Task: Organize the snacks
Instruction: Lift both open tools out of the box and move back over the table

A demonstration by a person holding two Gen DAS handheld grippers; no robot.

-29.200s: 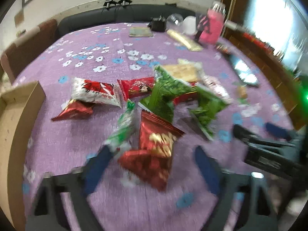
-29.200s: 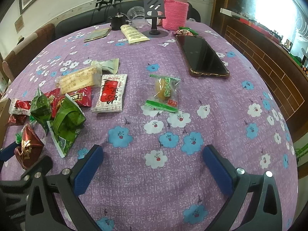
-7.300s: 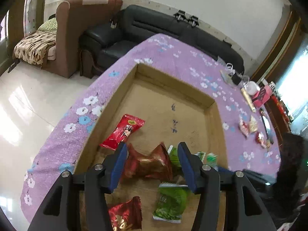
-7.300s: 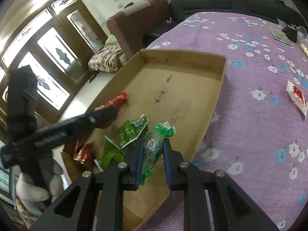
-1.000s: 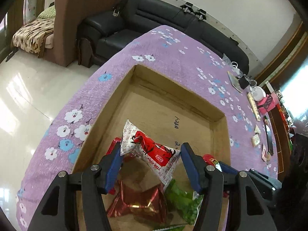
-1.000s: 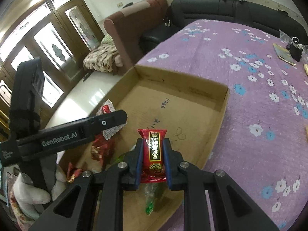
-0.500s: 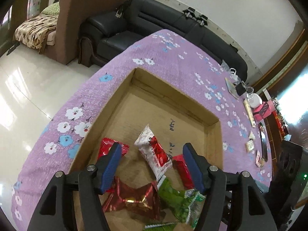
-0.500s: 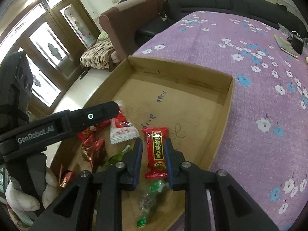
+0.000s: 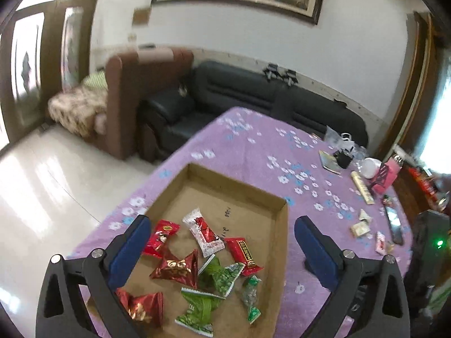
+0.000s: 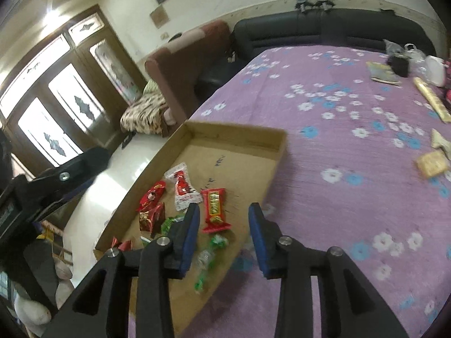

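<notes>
A shallow cardboard box (image 9: 282,226) (image 10: 239,134) lies on the purple flowered tablecloth and holds several red, green and white snack packets. The white-and-red packet (image 9: 203,232) (image 10: 181,186) and the flat red bar (image 9: 244,255) (image 10: 214,209) lie loose on the box floor. My left gripper (image 9: 222,245) hangs above the box, its jaws opening wide with nothing between them. My right gripper (image 10: 224,219) hovers over the box's near edge, its jaws opening; the red bar lies below them, free of the pads. The left gripper's black finger (image 10: 70,169) shows at the left of the right wrist view.
More snacks (image 9: 360,228) (image 10: 431,163) lie on the tablecloth to the right, beside a dark phone (image 9: 393,222). A pink bottle (image 9: 387,173), a cup and small items stand at the far table edge. A black sofa (image 9: 253,93) and a brown armchair (image 9: 126,90) stand beyond.
Both grippers have let go of their packets, opened and pulled up and back from the box. The white-and-red packet and the red bar now lie on the box floor.
</notes>
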